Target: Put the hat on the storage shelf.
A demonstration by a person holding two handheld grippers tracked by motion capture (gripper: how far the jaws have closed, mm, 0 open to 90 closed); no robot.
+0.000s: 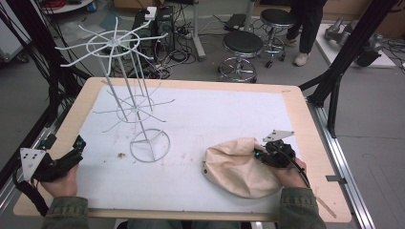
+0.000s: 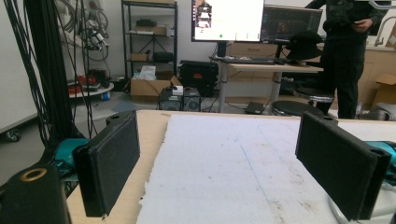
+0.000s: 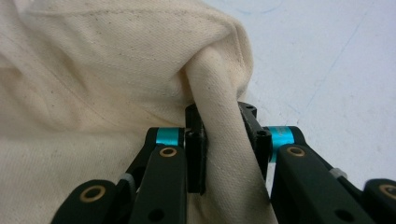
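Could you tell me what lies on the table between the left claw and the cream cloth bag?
In the high view, the round base ring of the white wire rack lies between the left claw and the cream cloth bag, amid bare white mat.

the high view looked forward and down over the whole desk (image 1: 305, 119) from the person's side. the left gripper view sat low at the desk's left edge, facing across its white mat (image 2: 233, 172) toward the room. the right gripper view pressed close against the cream cloth bag (image 3: 93, 70), also seen from above (image 1: 236, 164).
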